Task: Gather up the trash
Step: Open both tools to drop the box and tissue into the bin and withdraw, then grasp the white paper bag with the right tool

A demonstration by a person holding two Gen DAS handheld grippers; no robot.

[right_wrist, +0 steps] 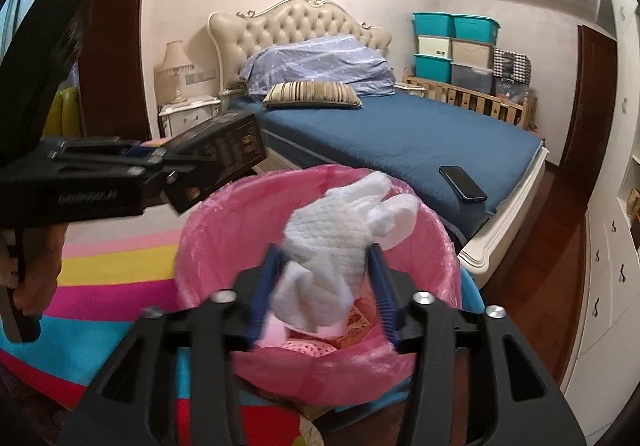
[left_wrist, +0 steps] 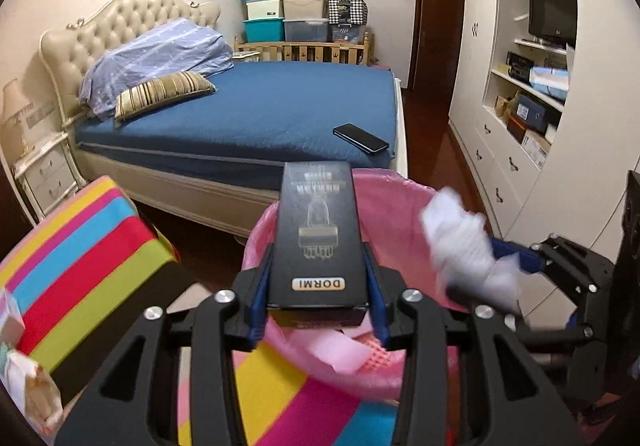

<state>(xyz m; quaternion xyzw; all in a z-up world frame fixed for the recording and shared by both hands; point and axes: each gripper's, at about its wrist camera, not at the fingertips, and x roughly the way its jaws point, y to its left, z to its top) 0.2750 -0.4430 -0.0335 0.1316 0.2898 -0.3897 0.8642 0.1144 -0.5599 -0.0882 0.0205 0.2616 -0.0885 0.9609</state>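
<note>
Now black box (left_wrist: 316,234) being held over pink-lined bin (left_wrist: 400,198) between half-open left gripper (left_wrist: 318,286) fingers, pads just beside its sides. White tissue wad (right_wrist: 340,242) being hung above bin between wide-open right gripper (right_wrist: 326,282) fingers, grip unclear.

Big bed (left_wrist: 256,106) with a blue sheet, black phone (left_wrist: 361,138) near its corner, striped pillow (left_wrist: 164,92), stacked teal and beige boxes (left_wrist: 286,6), TV (left_wrist: 552,4) on white shelves, rainbow rug (right_wrist: 112,278)
</note>
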